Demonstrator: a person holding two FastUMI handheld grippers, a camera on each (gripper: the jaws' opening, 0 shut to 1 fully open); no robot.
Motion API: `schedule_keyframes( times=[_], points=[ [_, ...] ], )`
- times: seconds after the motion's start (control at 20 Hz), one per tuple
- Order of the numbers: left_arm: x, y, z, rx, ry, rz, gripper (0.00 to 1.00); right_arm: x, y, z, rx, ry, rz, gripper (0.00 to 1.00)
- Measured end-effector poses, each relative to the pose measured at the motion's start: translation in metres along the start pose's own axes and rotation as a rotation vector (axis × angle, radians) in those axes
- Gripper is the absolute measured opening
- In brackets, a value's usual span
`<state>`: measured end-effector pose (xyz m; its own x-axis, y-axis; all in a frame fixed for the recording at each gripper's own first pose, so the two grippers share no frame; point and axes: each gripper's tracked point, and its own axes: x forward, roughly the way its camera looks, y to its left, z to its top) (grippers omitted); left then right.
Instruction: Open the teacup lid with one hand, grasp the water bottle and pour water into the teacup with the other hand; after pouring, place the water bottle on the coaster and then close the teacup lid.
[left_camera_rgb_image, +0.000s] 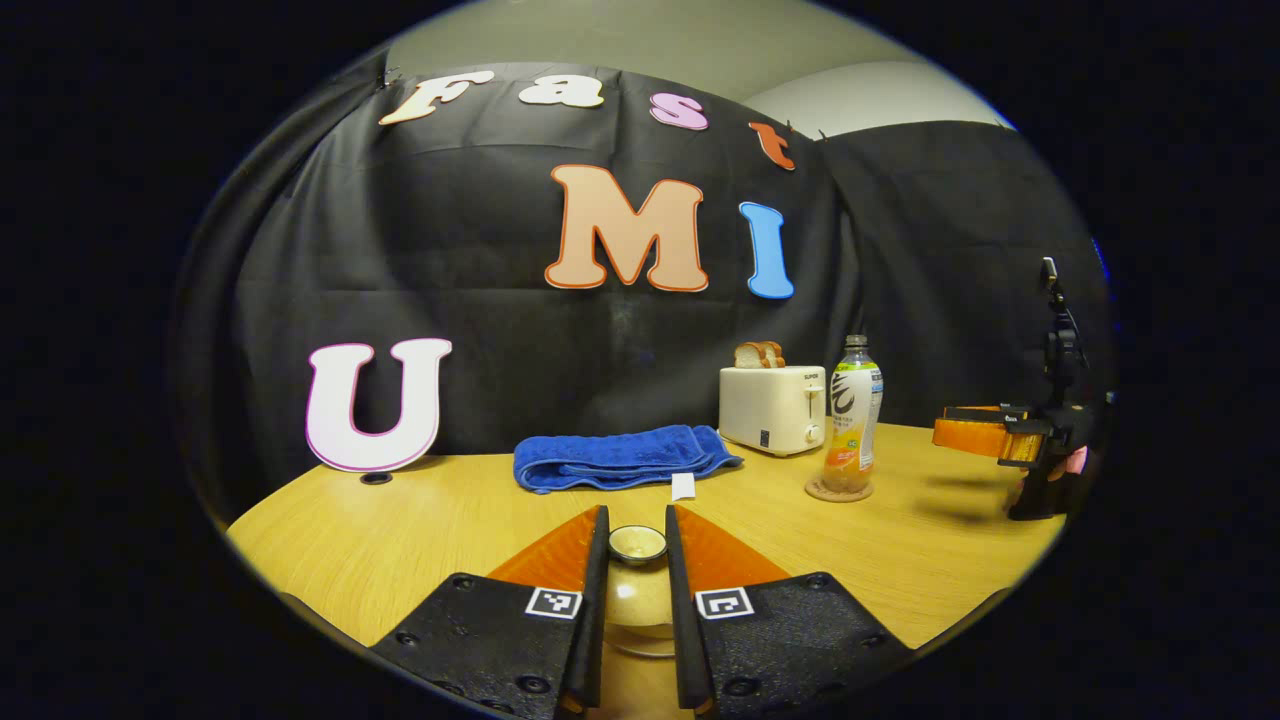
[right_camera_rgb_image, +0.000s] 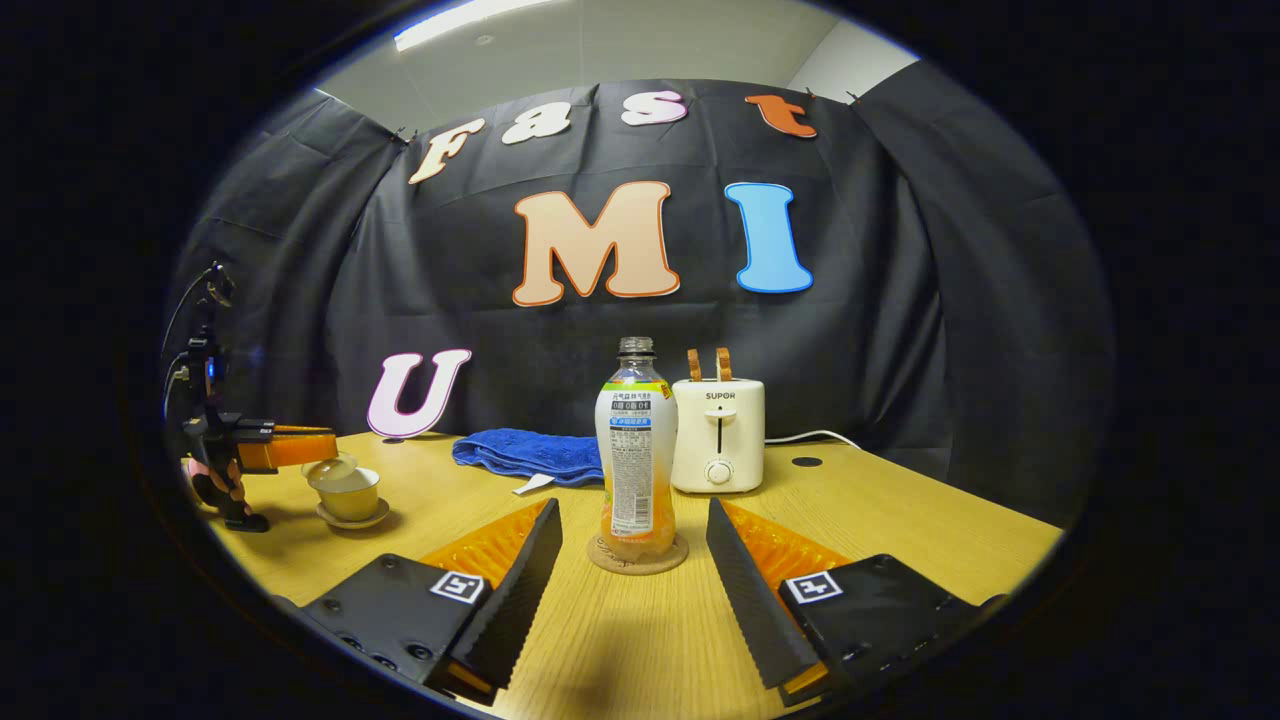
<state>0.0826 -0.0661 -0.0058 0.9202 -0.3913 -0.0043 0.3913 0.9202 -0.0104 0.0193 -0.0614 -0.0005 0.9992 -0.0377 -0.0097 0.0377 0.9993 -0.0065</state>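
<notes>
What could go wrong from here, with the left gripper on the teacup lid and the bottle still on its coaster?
1. The left gripper pinches only the lid's small knob; the lid looks tilted above the teacup, so it may slip and drop.
2. The water bottle on the coaster looks uncapped; a jolt from the open right gripper could tip it and spill.
3. The toaster and blue towel sit close behind the bottle.
</notes>
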Motion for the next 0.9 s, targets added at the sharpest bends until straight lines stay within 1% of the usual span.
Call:
schedule_keyframes(
  times=[0.05, 0.1, 0.25, 0.3, 0.35, 0.45, 0.6, 0.9],
  points=[
    [0.002, -0.003, 0.0, 0.002, 0.002, -0.013, 0.27, -0.001, -0.003, 0.0, -0.001, 0.0, -0.013, 0.9],
    [0.004, -0.006, -0.002, 0.008, 0.012, -0.026, 0.27, -0.002, -0.005, 0.0, -0.001, -0.001, -0.024, 0.93],
    [0.006, -0.011, -0.006, 0.022, 0.042, -0.055, 0.27, -0.005, -0.006, 0.0, -0.001, -0.001, -0.027, 0.92],
    [0.007, -0.012, -0.007, 0.024, 0.045, -0.059, 0.26, -0.005, -0.006, 0.0, 0.0, -0.001, -0.026, 0.93],
    [0.006, -0.013, -0.006, 0.023, 0.043, -0.061, 0.27, -0.004, -0.006, 0.0, -0.001, -0.001, -0.026, 0.93],
    [0.006, -0.012, -0.005, 0.019, 0.039, -0.064, 0.26, -0.004, -0.006, 0.0, -0.001, -0.001, -0.026, 0.95],
    [0.007, -0.013, -0.006, 0.019, 0.038, -0.068, 0.26, -0.005, -0.005, 0.0, -0.001, -0.001, -0.021, 0.95],
    [0.008, -0.014, -0.012, 0.036, 0.081, -0.068, 0.27, -0.004, -0.005, 0.0, 0.0, -0.001, -0.02, 0.95]
  ],
)
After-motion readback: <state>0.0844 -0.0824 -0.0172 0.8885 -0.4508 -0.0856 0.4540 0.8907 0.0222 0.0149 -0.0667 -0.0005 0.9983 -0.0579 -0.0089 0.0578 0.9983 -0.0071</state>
